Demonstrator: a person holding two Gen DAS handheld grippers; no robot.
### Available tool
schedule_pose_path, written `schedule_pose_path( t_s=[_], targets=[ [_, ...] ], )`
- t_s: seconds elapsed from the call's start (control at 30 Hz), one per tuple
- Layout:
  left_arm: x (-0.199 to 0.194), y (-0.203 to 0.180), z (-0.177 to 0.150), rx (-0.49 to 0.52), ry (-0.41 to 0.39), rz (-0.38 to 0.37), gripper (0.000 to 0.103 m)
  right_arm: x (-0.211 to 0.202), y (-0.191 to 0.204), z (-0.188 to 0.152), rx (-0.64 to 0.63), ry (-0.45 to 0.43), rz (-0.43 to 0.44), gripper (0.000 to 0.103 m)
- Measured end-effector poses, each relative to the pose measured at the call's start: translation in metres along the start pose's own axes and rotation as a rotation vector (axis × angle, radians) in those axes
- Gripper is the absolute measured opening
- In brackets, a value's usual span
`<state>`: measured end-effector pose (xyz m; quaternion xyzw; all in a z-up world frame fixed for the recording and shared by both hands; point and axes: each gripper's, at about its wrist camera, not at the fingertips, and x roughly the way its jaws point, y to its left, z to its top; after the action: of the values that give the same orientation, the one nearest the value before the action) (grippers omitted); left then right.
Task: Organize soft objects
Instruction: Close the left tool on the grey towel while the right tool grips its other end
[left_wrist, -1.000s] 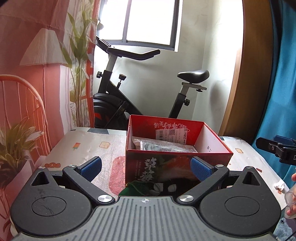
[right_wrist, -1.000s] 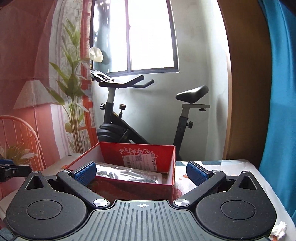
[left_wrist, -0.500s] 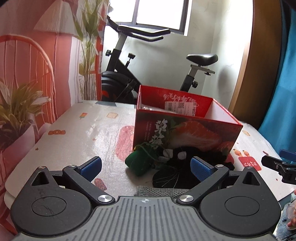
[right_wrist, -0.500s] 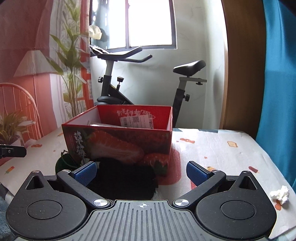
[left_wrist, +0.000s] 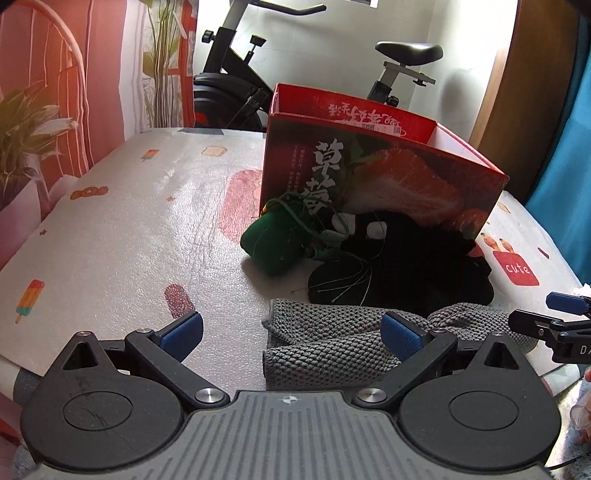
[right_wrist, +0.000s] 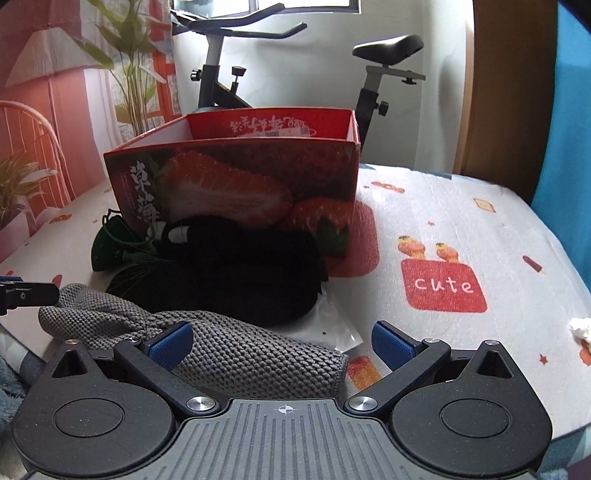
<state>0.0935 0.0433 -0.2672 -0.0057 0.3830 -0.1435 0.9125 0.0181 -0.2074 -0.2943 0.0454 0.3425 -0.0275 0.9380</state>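
A grey knitted cloth (left_wrist: 332, 343) (right_wrist: 236, 350) lies rolled at the table's near edge. Behind it sit a black soft item (left_wrist: 406, 266) (right_wrist: 229, 269) and a green one with loose threads (left_wrist: 277, 240) (right_wrist: 107, 243), both against the red strawberry box (left_wrist: 388, 173) (right_wrist: 236, 177). My left gripper (left_wrist: 291, 330) stands open just above the grey cloth's left end. My right gripper (right_wrist: 280, 341) is open over the cloth's right end. Neither holds anything. The right gripper's tip shows in the left wrist view (left_wrist: 546, 325).
The table (left_wrist: 129, 229) (right_wrist: 480, 229) has a white patterned cover. A clear plastic bag (right_wrist: 332, 328) lies under the black item. A crumpled tissue (right_wrist: 583, 326) rests at the right edge. An exercise bike (right_wrist: 229, 74) stands behind the table; a blue curtain (right_wrist: 572, 92) hangs right.
Both grippers have dropped and pulled back toward the table's near edge. The box's inside has gone out of sight and the grey cloth has come into view under both grippers.
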Motion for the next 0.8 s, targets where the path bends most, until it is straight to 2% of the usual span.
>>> schedule_pose_path(
  t_s=[0.17,0.37,0.43,0.67,0.77,0.8],
  targets=[
    [0.008,-0.001,-0.003,0.002,0.014,0.021,0.103,0.010,-0.004,-0.002,0.024,0.050,-0.008,0.099],
    [0.020,-0.004,-0.007,0.025,0.065,0.036,0.103,0.023,-0.014,-0.005,0.083,0.124,0.000,0.084],
    [0.023,-0.002,-0.007,0.019,0.079,0.019,0.102,0.024,-0.014,-0.006,0.085,0.136,0.015,0.073],
    [0.029,0.001,-0.009,-0.017,0.121,-0.006,0.094,0.026,-0.014,-0.007,0.090,0.150,0.034,0.063],
    [0.031,0.002,-0.009,-0.029,0.133,-0.010,0.093,0.025,-0.012,-0.007,0.075,0.148,0.038,0.057],
    [0.032,0.001,-0.009,-0.026,0.133,-0.010,0.093,0.025,-0.011,-0.007,0.069,0.149,0.045,0.052]
  ],
)
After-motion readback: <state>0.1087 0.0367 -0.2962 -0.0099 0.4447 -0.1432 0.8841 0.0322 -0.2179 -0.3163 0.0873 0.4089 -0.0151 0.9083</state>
